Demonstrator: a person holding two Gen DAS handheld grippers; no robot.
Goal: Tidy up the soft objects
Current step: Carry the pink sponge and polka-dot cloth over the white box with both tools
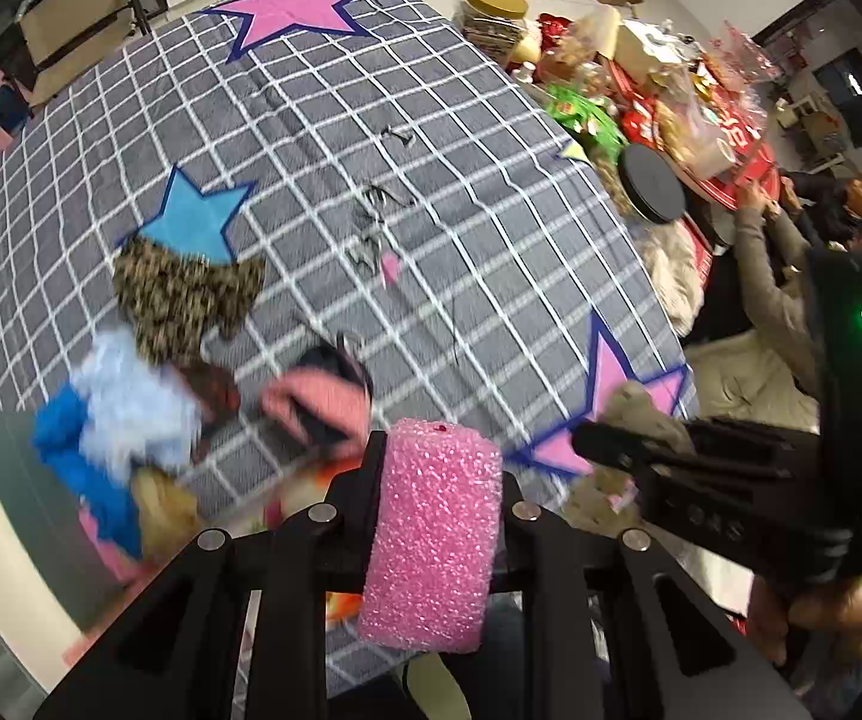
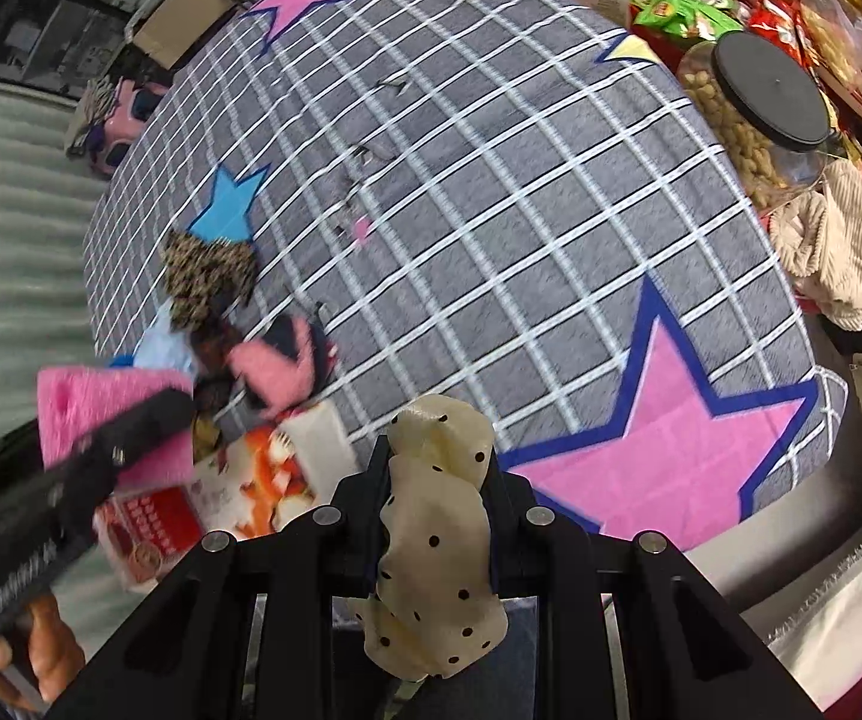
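My left gripper (image 1: pixel 438 456) is shut on a pink foam sponge (image 1: pixel 431 534), held above the grey checked cloth (image 1: pixel 371 150). The same pink foam sponge (image 2: pixel 95 414) shows at the left of the right wrist view, in the left gripper (image 2: pixel 149 420). My right gripper (image 2: pixel 438 456) is shut on a cream polka-dot fabric piece (image 2: pixel 436 540); the right gripper (image 1: pixel 604 444) also appears low right in the left wrist view. A heap of soft things lies at the cloth's left edge: a leopard-print piece (image 1: pixel 185 294), a light blue fluffy piece (image 1: pixel 131 402), a pink fuzzy piece (image 1: pixel 317 402).
A printed box (image 2: pixel 239 498) lies by the heap at the near edge. A black-lidded jar of peanuts (image 2: pixel 754 120) and a cream corduroy cloth (image 2: pixel 832 240) sit at the right. Snack packets (image 1: pixel 640 90) crowd the far right. A person's sleeve (image 1: pixel 766 276) reaches in there.
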